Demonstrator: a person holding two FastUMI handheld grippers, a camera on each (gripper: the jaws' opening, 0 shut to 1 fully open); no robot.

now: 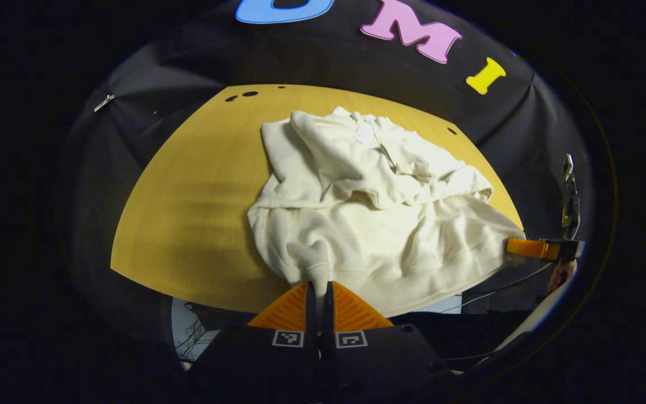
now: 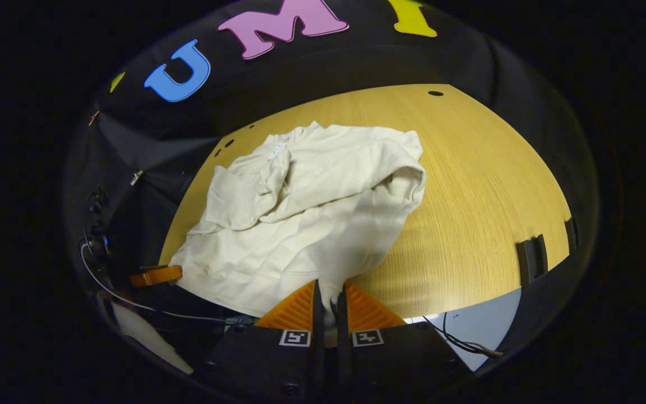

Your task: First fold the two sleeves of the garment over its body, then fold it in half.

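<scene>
You are pinching the soft, limp cream garment at its near hem corners (thick fleece, probably bunching), left gripper and right gripper both clenched on cloth.

- the pinched bit of the garment slips down between the left gripper fingers; how far it reaches in is hidden.
- same at the right gripper: cloth vanishes between the orange fingers.
- folded sleeves cover the garment's chest; what's beneath can't be made out.
- the neck label is too small to read.
- in the left gripper view, the other gripper's body is cut off at the rim.
- the table has its near edge hidden behind cloth and grippers.
</scene>
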